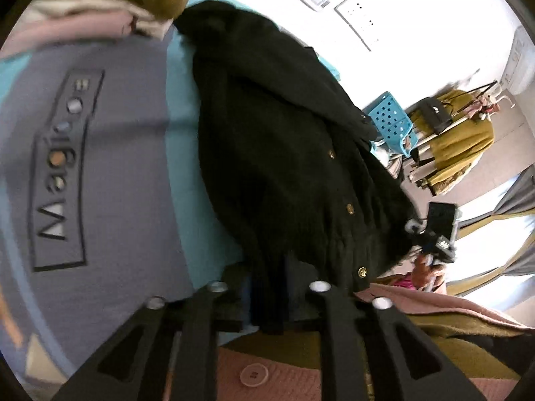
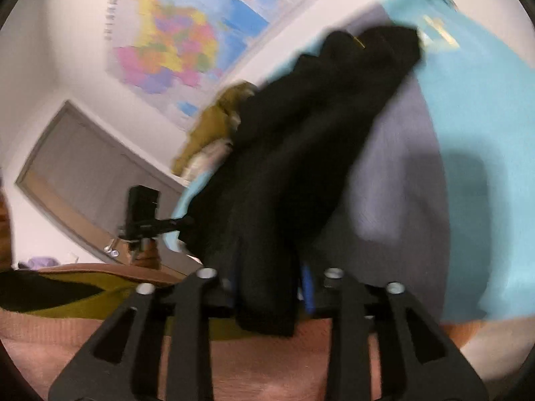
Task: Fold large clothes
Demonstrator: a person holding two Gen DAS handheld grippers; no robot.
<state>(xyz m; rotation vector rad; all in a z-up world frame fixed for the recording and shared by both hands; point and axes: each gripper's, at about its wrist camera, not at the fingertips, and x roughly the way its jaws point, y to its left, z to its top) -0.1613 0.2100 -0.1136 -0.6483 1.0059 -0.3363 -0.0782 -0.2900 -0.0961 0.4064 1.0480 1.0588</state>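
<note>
White-walled room, colourful wall map [image 2: 197, 30] up behind. Work surface is a turquoise sheet [image 1: 182, 153] with a grey "Magic" mat [image 1: 110, 173] on top. A pink garment [image 1: 274, 374] with a big button sits at the near edge under my tools.

Black cardigan [image 1: 284, 167], gold buttons, lies bunched lengthwise across the sheet, beside the mat and partly over it.

Left gripper [image 1: 267, 304]: jaws narrowed to a small gap, with the near hem of the cardigan hanging down between them. Looks pinched, fabric bunches right at the tips.

Right gripper [image 2: 269, 297]: jaws partly closed, a thick fold of the cardigan [image 2: 301, 153] between them, cloth filling the gap and draping over the front edge. I read that as gripped too. View is motion-blurred, so pad contact isn't crisp.

From the left wrist I see the other tool at the cardigan's far corner. Background: blue perforated basket [image 1: 393, 122], mustard garment [image 1: 458, 140] on a rack. Another mustard pile [image 2: 214, 127] behind the cardigan in the right view.
</note>
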